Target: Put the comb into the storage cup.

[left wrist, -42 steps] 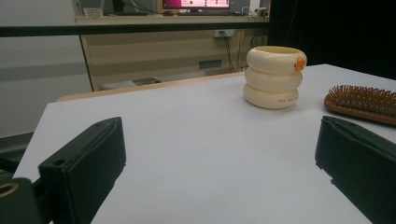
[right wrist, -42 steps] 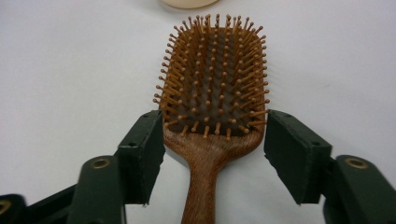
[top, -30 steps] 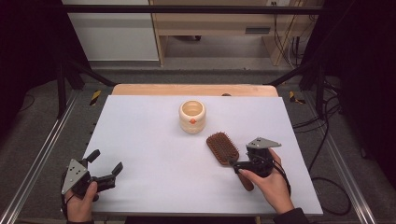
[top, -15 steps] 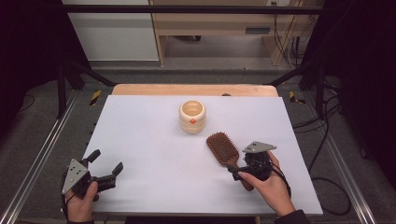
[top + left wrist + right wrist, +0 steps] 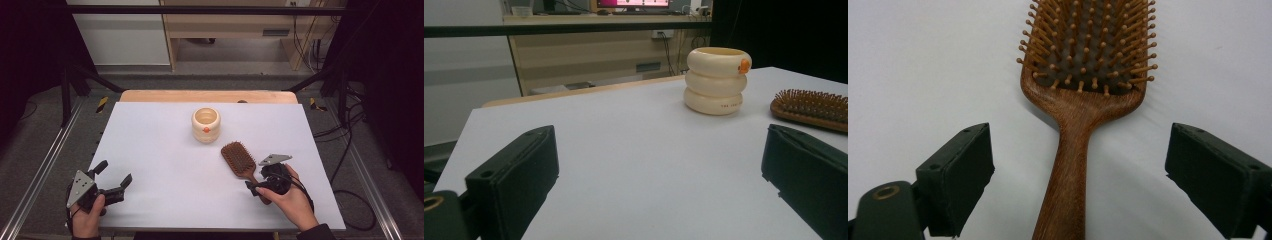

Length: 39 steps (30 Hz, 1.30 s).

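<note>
Right gripper (image 5: 1078, 180): jaws spread wide, one either side of the wooden handle, neither pad touching it. Hairbrush (image 5: 1087, 100) centred in the gap, handle running up from bottom centre of the right gripper view, bristled head at top, bristles up. Long axis in line with the gripper, at right angles to the closing line; judged ready for a squeeze on the handle. Seen in the high view at lower right, right gripper (image 5: 266, 182) over the handle end, brush head pointing up and left. Left gripper (image 5: 111, 181): jaws open, empty, lower left of the high view, well apart from the brush. Cream ringed cup (image 5: 205, 124) upper centre on the white table (image 5: 160, 150), clear of the approach. No obstruction noted.
</note>
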Each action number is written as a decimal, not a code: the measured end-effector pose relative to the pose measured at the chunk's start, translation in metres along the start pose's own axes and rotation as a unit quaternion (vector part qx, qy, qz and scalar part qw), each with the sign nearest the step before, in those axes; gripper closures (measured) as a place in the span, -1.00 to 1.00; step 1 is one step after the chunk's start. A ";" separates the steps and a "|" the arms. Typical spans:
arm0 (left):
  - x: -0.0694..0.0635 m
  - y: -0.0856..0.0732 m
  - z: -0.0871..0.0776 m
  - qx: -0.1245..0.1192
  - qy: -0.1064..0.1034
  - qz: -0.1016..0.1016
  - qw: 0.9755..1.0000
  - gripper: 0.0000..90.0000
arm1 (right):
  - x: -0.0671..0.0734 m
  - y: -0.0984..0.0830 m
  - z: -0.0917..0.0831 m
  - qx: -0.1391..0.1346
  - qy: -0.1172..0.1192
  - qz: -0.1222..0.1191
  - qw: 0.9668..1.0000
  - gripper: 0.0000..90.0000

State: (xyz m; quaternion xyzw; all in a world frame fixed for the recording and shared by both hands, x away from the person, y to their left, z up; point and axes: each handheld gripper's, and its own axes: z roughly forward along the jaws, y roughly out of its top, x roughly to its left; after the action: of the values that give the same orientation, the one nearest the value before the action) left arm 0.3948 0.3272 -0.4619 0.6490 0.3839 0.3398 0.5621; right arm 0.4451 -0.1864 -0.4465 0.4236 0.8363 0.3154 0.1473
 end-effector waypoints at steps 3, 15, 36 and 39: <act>0.000 0.000 0.000 0.001 0.000 0.000 1.000 -0.96 | 0.000 0.000 0.004 0.009 -0.002 -0.003 1.000 -0.74; 0.000 0.000 0.000 0.000 0.000 -0.001 1.000 -0.96 | 0.004 0.004 0.021 0.057 -0.002 -0.014 0.998 -0.49; 0.000 0.000 0.000 -0.001 -0.001 0.001 1.000 -0.96 | -0.002 0.009 0.027 0.091 -0.002 -0.013 0.996 0.36; 0.000 0.000 0.000 -0.002 -0.001 0.000 1.000 -0.96 | -0.003 0.011 0.027 0.096 0.000 -0.013 0.995 0.42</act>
State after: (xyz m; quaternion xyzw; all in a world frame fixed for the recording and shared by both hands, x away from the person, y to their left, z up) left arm 0.3947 0.3274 -0.4615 0.6486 0.3824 0.3397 0.5637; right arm 0.4674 -0.1733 -0.4598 0.4246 0.8682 0.2318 0.1108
